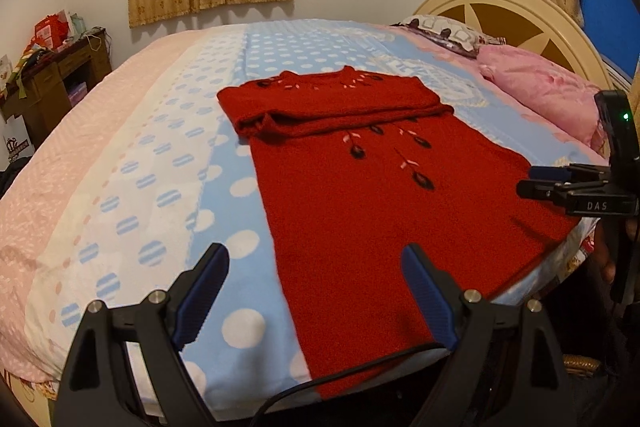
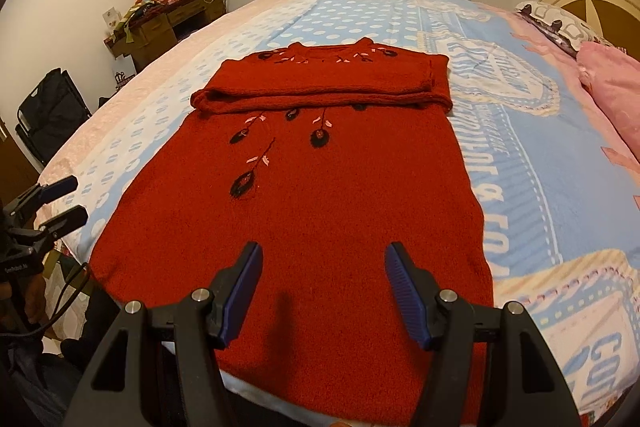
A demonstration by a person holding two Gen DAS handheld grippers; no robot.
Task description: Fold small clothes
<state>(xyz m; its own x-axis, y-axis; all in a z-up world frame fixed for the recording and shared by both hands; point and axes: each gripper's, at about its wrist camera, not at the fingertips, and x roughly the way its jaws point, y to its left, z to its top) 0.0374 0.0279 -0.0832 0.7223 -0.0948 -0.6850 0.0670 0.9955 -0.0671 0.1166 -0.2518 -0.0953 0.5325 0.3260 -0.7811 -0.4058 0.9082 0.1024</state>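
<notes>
A red knitted sweater with dark embroidered flowers lies flat on the bed, neck away from me. Its sleeves are folded across the chest in a thick band. My left gripper hovers open over the sweater's near left edge, with cloth and sheet below the gap and nothing between the fingers. My right gripper hovers open above the middle of the hem, also holding nothing. Each gripper shows at the edge of the other's view: the right gripper and the left gripper.
The bed cover is blue and white with dots and lettering. A pink pillow and a patterned pillow lie by the headboard. A cluttered wooden desk and a black bag stand left of the bed. A black cable trails below the left gripper.
</notes>
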